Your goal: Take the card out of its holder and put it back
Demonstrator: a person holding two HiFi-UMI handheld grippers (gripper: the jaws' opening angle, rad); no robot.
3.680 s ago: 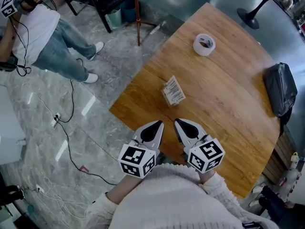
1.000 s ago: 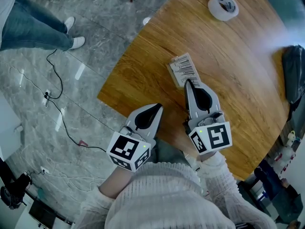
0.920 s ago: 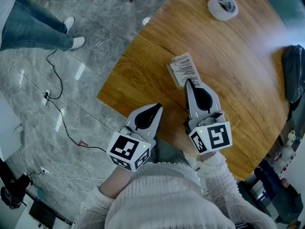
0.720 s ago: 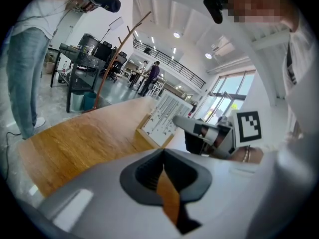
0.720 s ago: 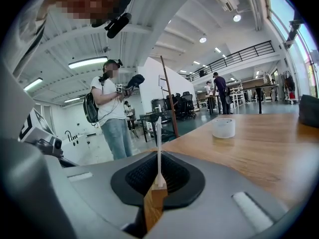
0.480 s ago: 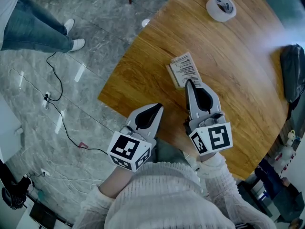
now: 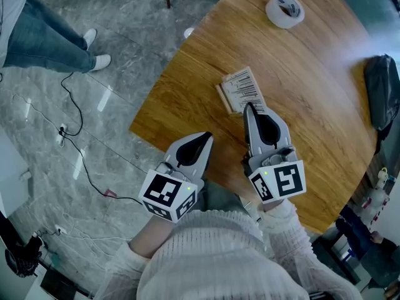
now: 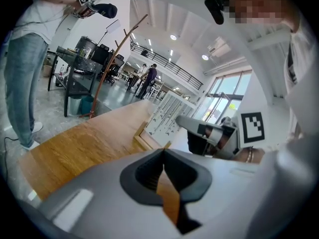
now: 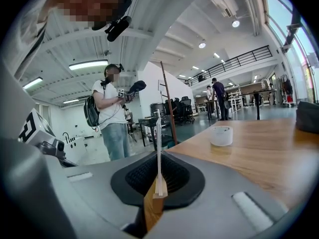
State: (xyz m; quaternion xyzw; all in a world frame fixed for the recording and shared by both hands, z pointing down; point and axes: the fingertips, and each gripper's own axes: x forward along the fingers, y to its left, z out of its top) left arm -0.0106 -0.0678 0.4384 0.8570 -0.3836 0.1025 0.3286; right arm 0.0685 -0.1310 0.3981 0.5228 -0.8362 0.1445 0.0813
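Card (image 7: 240, 89) edge pinched between right hand-held gripper (image 7: 249, 109) jaws.

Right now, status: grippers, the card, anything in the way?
Left gripper shut, empty. Right gripper shut on card, card seated in wooden holder. Tape roll and black bag well clear.

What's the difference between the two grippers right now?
The right gripper is shut on the card; the left gripper is shut on nothing. The right reaches further onto the table; the left hangs back at its edge. Both are grey and the same shape.
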